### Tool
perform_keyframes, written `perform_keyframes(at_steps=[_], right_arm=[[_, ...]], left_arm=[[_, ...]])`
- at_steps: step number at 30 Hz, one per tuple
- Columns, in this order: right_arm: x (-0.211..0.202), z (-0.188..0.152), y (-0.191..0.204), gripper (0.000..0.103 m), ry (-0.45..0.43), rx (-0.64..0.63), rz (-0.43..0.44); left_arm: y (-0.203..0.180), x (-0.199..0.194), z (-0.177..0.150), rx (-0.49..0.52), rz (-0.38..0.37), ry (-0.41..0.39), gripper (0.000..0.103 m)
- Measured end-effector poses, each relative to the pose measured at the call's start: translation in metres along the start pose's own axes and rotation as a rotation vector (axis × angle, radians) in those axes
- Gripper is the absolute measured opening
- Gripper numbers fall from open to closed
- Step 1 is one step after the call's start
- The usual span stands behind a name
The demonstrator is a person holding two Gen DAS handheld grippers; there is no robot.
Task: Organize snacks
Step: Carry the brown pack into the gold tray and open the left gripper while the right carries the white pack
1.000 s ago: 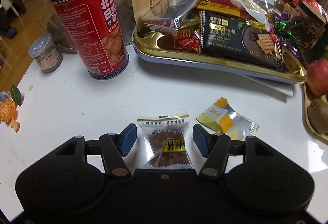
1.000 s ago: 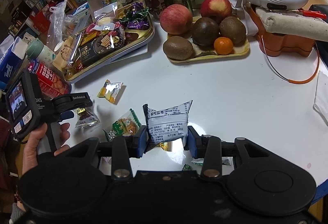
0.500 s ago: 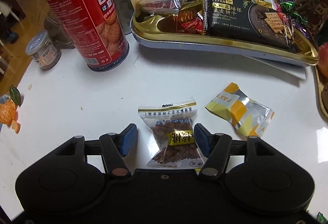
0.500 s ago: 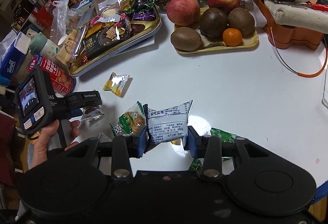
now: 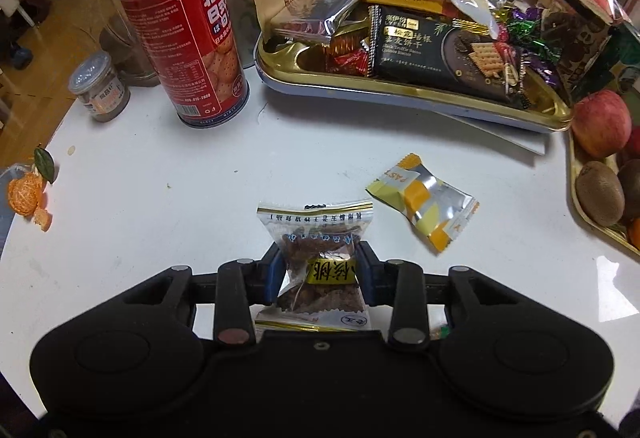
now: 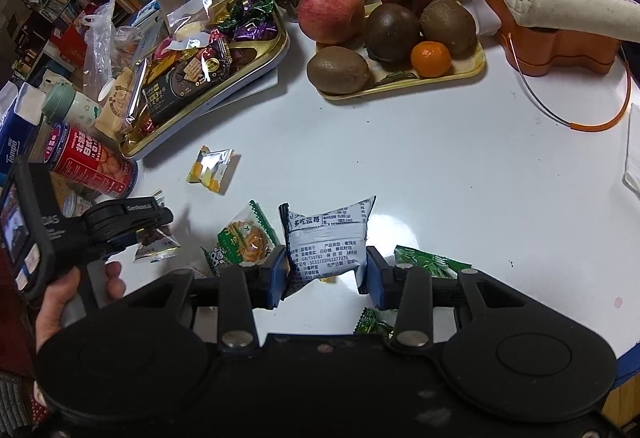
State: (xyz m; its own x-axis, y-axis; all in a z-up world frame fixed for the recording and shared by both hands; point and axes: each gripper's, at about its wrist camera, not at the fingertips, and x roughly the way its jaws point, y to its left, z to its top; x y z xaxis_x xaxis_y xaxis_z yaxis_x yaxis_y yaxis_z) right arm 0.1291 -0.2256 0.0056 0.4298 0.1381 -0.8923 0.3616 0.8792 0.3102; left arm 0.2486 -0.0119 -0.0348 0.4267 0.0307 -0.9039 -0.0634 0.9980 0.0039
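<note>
Now both tongs grip a snack above the table [image 5: 168,173].
Left tongs [image 5: 320,270] are clamped on the walnut packet [image 5: 318,258], right tongs [image 6: 326,268] on the blueberry pouch [image 6: 326,238]; carry each level to the gold tray [image 5: 400,89] (already crowded), releasing only once over its rim.

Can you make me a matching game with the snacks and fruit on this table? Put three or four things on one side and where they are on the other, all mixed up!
Things:
1. brown walnut snack
2. blue-and-white blueberry packet
3. little orange
4. yellow-and-silver candy

Places:
A. lying loose on the white table
B. squeezed in the right tongs
C. on the yellow fruit tray
D. squeezed in the left tongs

Pairs: 1-D, 2-B, 3-C, 4-A
</note>
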Motion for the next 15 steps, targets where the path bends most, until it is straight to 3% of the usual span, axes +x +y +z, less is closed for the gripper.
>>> perform_keyframes(at_steps=[5, 12, 15], right_arm=[[0.005, 0.001, -0.004, 0.043, 0.004, 0.003, -0.04], [0.014, 0.001, -0.007, 0.043, 0.025, 0.013, -0.07], [0.018, 0.0, -0.007, 0.043, 0.025, 0.012, -0.088]], left_arm=[[-0.007, -0.035, -0.017, 0.107, 0.015, -0.055, 0.045], [-0.007, -0.065, -0.038, 0.135, -0.096, -0.05, 0.045], [-0.011, -0.073, -0.056, 0.185, -0.099, -0.046, 0.045]])
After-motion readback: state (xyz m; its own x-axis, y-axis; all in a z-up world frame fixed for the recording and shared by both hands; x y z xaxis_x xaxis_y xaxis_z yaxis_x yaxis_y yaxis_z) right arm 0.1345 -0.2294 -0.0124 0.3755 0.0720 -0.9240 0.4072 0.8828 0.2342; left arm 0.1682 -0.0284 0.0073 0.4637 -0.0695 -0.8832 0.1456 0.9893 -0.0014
